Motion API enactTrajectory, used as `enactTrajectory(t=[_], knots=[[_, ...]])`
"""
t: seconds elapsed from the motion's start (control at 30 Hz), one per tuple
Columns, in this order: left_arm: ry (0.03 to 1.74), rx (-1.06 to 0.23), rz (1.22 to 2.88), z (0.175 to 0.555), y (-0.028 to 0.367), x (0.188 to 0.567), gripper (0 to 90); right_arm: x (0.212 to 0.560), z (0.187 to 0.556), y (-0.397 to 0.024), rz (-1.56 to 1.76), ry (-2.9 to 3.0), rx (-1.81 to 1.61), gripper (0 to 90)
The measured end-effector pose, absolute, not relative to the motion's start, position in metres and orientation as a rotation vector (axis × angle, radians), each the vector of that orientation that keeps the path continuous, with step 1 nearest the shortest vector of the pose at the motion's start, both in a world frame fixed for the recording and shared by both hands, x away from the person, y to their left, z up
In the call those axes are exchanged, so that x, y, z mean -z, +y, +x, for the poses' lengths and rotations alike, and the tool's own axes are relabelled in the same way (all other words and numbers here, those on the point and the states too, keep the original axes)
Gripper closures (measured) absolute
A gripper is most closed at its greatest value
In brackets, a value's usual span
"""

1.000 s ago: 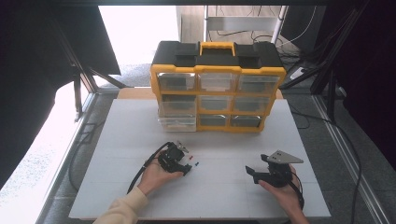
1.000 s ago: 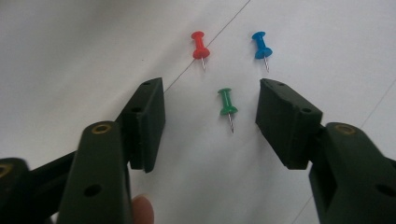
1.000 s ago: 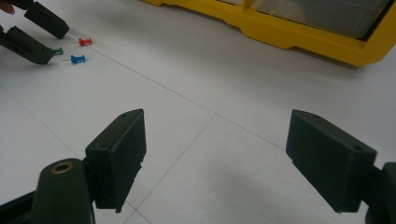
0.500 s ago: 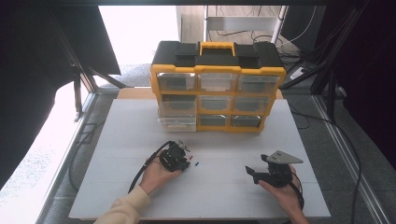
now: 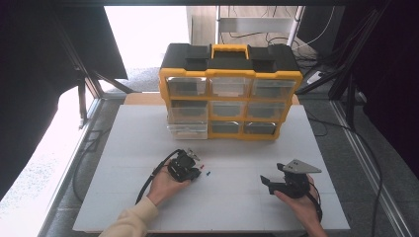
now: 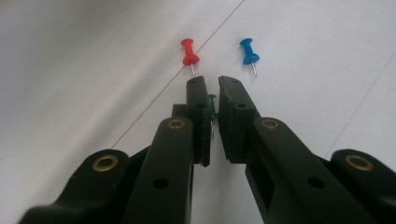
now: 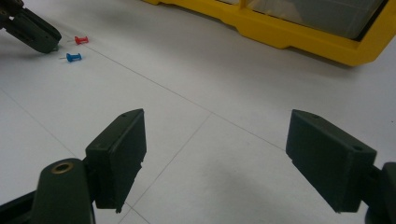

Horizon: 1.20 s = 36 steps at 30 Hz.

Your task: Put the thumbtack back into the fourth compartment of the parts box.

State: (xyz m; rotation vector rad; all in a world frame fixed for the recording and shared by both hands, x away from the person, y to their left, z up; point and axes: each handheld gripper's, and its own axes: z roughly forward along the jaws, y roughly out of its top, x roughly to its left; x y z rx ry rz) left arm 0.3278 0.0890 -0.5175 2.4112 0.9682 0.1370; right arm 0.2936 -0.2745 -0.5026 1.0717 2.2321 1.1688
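Left tongs (image 6: 212, 84) now nipping green pushpin (image 6: 213, 106)

Lab: framed rig (image 5: 84, 94), cables (image 5: 257, 34), organizer (image 5: 230, 91).

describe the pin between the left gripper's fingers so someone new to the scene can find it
Start at the yellow-and-black drawer organizer at the back of the white table, then come forward to the left gripper. Three push pins lie there. The green push pin sits in the narrow gap between that gripper's fingers, while the red push pin and blue push pin lie free just past the fingertips.
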Motion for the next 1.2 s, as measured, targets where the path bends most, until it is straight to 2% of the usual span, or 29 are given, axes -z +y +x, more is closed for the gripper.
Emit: enactTrajectory(t=[0.6, 1.2], knots=[[0.92, -0.086, 2.216, 0.315, 0.118, 0.492, 83.0, 0.502, 0.293, -0.276, 1.076, 2.225, -1.16, 20.5], [0.842, -0.199, 2.006, 0.295, 0.138, 0.452, 83.0, 0.503, 0.293, -0.276, 1.076, 2.23, -1.163, 20.5]])
